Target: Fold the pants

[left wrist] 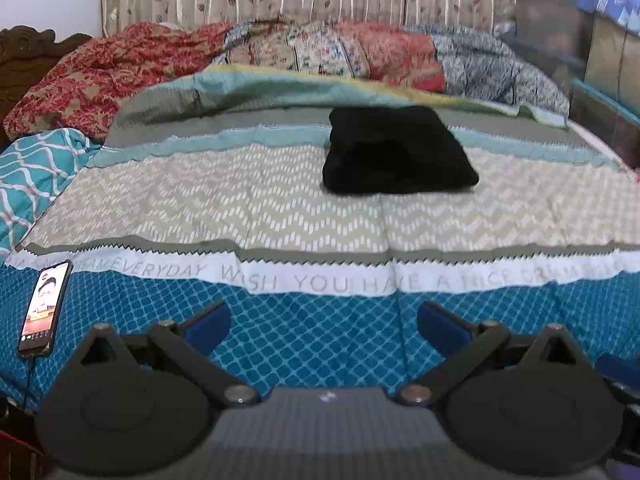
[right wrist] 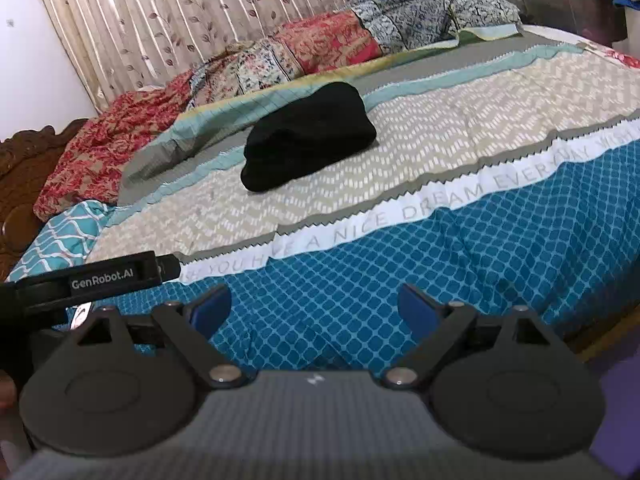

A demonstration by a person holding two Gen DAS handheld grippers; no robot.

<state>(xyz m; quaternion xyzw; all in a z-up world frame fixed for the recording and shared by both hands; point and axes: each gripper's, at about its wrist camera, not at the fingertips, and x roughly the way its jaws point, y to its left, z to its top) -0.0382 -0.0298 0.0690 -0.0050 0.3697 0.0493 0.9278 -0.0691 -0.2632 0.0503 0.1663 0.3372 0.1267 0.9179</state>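
Black pants lie folded into a compact bundle on the beige zigzag band of the bedspread, also in the right wrist view. My left gripper is open and empty, held over the blue front part of the bed, well short of the pants. My right gripper is open and empty too, over the same blue band, with the pants farther in and to the left. The body of the left gripper shows at the left edge of the right wrist view.
A phone with a lit screen lies at the bed's front left, cable attached. Crumpled floral quilts pile along the far side by the curtain. A carved wooden headboard stands left. Storage boxes stand at the right.
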